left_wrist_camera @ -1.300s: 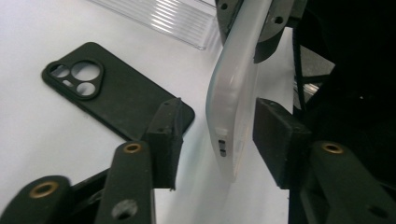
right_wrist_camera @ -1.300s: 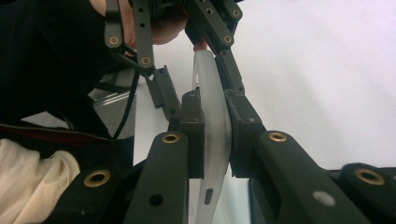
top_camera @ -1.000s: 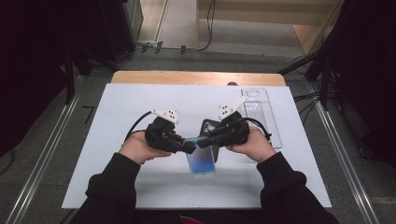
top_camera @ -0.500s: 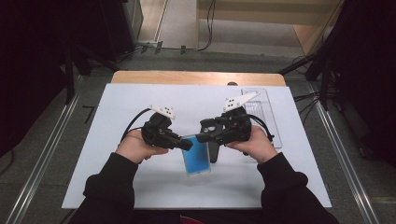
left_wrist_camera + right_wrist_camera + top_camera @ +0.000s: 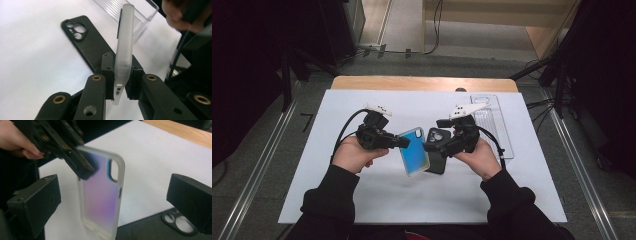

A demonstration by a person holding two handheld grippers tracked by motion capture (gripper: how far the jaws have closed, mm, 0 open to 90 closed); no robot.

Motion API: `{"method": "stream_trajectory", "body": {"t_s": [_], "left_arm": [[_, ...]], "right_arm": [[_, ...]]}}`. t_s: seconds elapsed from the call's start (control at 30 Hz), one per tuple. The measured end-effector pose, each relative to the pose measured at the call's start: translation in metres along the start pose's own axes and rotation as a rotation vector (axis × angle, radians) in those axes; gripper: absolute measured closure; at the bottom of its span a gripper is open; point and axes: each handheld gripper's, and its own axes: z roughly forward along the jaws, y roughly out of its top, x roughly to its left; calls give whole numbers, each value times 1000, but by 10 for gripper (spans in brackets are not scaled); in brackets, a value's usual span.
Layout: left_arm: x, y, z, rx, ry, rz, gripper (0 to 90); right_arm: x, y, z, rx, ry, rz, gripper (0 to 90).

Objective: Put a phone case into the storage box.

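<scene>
Near the middle of the desk (image 5: 362,200), the left gripper (image 5: 404,142) clamps the translucent case (image 5: 414,157) on edge while the right gripper (image 5: 428,147), jaws just opened and empty, hovers above the black case (image 5: 438,155), probably the next to grasp.

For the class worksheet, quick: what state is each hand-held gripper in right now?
Left hand-held gripper: closed on the translucent phone case.
Right hand-held gripper: open, its jaws have just been opening; nothing gripped, the case stands between them untouched.

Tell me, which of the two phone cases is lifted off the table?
The translucent blue-tinted phone case, pinched upright in the left gripper. The black phone case lies flat on the white table.
</scene>
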Motion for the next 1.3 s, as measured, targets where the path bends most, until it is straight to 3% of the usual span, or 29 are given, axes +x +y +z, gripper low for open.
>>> {"method": "stream_trajectory", "body": {"t_s": [0.17,0.37,0.5,0.63,0.9,1.0,1.2,1.3], "left_arm": [[0,2,-5,-25,27,-51,803],[-3,4,-8,-34,86,-74,803],[-4,6,-9,-44,102,-112,802],[-5,6,-9,-45,89,-146,802],[-16,8,0,-25,92,-136,802],[-17,8,3,-15,93,-134,802],[-18,8,9,-16,44,-165,801],[-19,8,11,-18,45,-160,801]], "right_arm": [[5,-6,9,9,-11,20,0],[13,-13,21,0,-55,28,0],[18,-16,26,-11,-82,33,0],[23,-19,31,-21,-127,42,0],[28,-21,43,13,-183,50,0],[30,-22,45,16,-185,57,0],[32,-22,49,5,-198,80,0],[33,-22,52,12,-207,77,0]]}}
